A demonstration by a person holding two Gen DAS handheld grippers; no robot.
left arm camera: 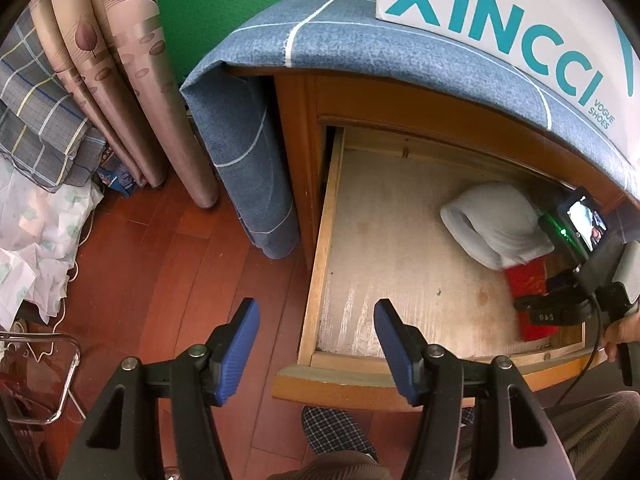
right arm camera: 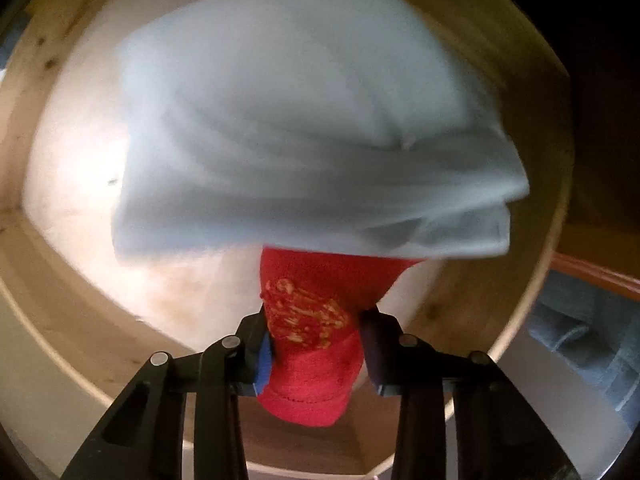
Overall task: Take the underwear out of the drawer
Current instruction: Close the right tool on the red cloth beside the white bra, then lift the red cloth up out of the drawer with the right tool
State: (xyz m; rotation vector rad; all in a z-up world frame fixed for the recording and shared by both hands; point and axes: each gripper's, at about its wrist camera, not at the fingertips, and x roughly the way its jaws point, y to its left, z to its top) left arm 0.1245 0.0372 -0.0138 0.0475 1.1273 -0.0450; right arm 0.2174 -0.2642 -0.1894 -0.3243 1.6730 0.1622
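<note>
Red underwear pinched between the right gripper pads inside the open drawer.
Gold print marks the red fabric, its far end under pale blue underwear. The left gripper hangs empty, jaws wide apart, over the drawer's front corner. A box above reads "XINCCI VOGUE SHOES".

drawer: matt scuffed wood | red underwear: soft cloth | floor: glossy wood
</note>
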